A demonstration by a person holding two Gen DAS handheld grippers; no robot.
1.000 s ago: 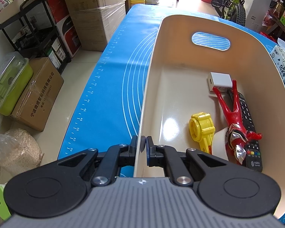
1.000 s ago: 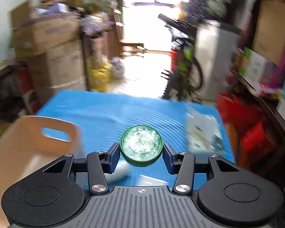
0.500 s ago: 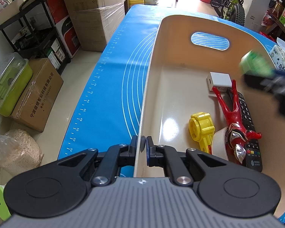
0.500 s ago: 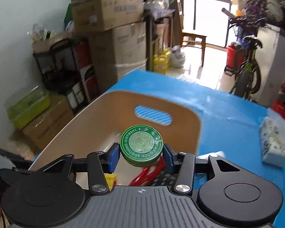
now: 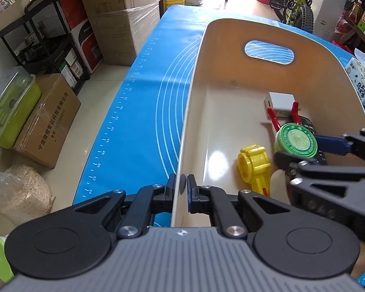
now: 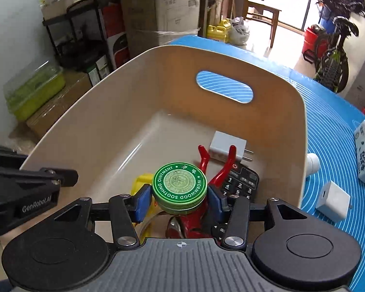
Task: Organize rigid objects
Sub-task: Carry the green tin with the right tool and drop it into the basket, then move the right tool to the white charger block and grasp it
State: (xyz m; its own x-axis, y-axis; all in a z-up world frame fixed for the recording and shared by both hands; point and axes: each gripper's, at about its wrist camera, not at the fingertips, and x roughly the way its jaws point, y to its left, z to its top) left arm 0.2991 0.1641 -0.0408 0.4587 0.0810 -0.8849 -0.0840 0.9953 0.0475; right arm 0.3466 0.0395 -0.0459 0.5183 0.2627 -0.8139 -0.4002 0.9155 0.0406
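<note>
Right tool [image 6: 179,199] opens its jaws around the green ointment tin [image 6: 179,185] above the beige bin [image 6: 90,112]; left tool [image 5: 181,189] pinches the bin's wall.

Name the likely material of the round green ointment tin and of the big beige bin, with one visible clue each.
Round green ointment tin: probably printed metal; thin rolled rim and a slight sheen.
Big beige bin: probably moulded plastic, smooth and glossy; the thin curved wall has a cut-out handle, and the floor shows a light glare.

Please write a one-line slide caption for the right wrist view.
Right gripper, jaws opening, with green ointment tin between them above the toys in the beige basket.
</note>
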